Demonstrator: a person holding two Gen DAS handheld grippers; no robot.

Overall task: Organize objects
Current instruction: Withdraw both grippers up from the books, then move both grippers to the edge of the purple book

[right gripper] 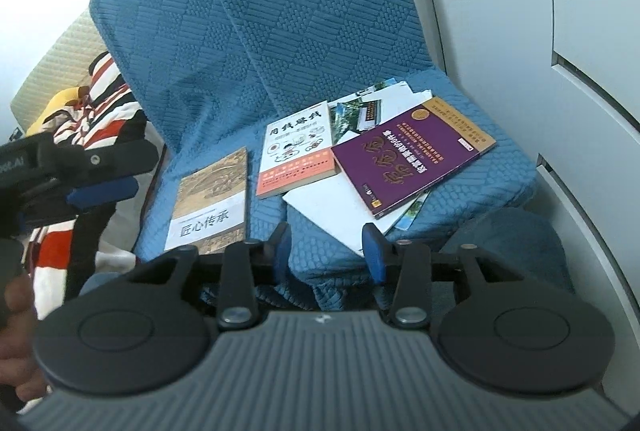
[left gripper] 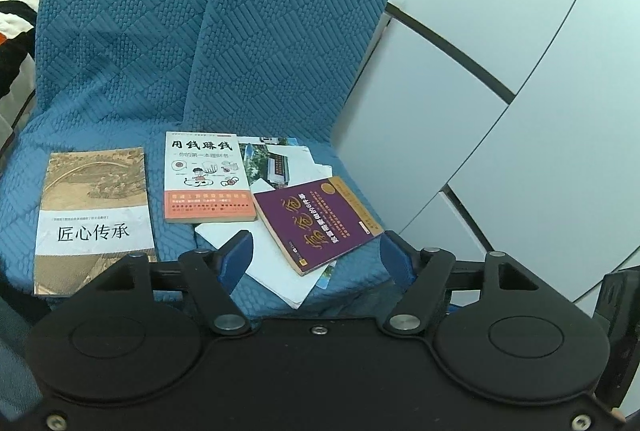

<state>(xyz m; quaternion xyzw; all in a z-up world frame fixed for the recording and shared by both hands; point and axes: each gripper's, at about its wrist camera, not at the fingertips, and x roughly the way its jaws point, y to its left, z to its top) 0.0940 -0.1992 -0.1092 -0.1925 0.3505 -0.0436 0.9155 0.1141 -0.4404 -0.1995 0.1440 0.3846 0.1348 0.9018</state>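
Note:
Three books lie on a blue quilted seat (left gripper: pixel 120 111). A brown book with a white title band (left gripper: pixel 94 215) is on the left; it also shows in the right wrist view (right gripper: pixel 212 203). A white and orange book (left gripper: pixel 206 177) (right gripper: pixel 298 153) is in the middle. A purple book (left gripper: pixel 318 221) (right gripper: pixel 412 155) lies askew on loose white papers (left gripper: pixel 272 263) (right gripper: pixel 340 211) and a photo leaflet (left gripper: pixel 276 161) (right gripper: pixel 360 115). My left gripper (left gripper: pixel 316 259) is open and empty just before the purple book. My right gripper (right gripper: pixel 326 251) is open and empty near the seat's front edge.
The blue cushioned backrest (right gripper: pixel 280 11) rises behind the books. White cabinet panels (left gripper: pixel 500 51) stand to the right. A striped cloth (right gripper: pixel 100 103) lies to the left of the seat. The left gripper's body (right gripper: pixel 60 167) shows at the left of the right wrist view.

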